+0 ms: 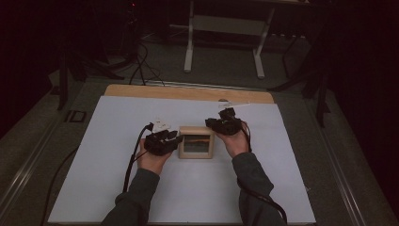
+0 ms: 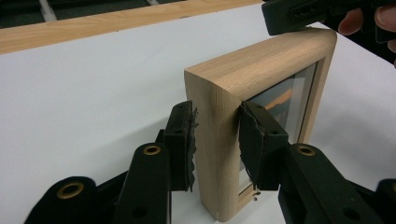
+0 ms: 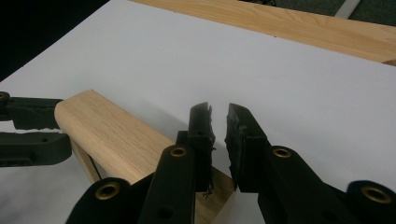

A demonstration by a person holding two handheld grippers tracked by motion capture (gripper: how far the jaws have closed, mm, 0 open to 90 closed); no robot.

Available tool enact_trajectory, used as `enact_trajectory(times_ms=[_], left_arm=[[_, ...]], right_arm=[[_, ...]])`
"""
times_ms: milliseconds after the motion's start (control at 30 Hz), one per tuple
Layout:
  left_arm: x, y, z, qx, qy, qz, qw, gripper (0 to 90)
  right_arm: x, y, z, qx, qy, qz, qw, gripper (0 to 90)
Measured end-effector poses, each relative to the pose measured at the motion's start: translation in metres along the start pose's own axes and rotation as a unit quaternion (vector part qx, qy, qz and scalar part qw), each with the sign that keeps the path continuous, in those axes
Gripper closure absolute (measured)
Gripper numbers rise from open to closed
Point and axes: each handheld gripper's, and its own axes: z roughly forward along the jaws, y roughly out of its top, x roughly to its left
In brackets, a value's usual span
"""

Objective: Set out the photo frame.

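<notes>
Fingers (image 2: 184,140) of the left gripper (image 2: 215,144) are clamping the near upright side of a light oak, square wooden picture frame (image 2: 261,70), one pad on its back, one on its glazed front. Right gripper (image 3: 218,140) is hovering over the frame's opposite end, its jaws nearly closed and holding nothing. Frame is standing upright at the centre of a white sheet (image 1: 117,188) covering a pale wooden tabletop (image 1: 188,92). No readable writing is showing. Beyond, a dark room is holding grey carpet, cables and a white-legged table (image 1: 225,28).
</notes>
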Motion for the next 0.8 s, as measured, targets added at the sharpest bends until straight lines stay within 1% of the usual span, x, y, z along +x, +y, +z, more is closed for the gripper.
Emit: enact_trajectory(times_ms=[267,367,633,800], left_arm=[[0.0002,0.0000,0.0002,0.001,0.001,-0.003,1.0000,64.5],[0.0005,-0.0004,0.0004,0.003,0.002,-0.003,1.0000,63.7],[0.0014,-0.0011,-0.0015,0.004,0.000,-0.002,1.0000,62.0],[0.0025,-0.0017,-0.0039,0.002,-0.003,-0.004,1.0000,61.3]], right_arm=[[-0.0007,-0.0006,-0.0002,-0.002,0.000,0.002,1.0000,77.9],[-0.0008,0.0000,-0.0003,0.000,-0.002,-0.005,1.0000,76.6],[-0.0016,-0.0001,-0.0012,-0.003,-0.007,-0.011,0.9999,72.4],[-0.0039,0.0001,-0.0075,-0.014,-0.013,-0.011,0.9998,70.6]])
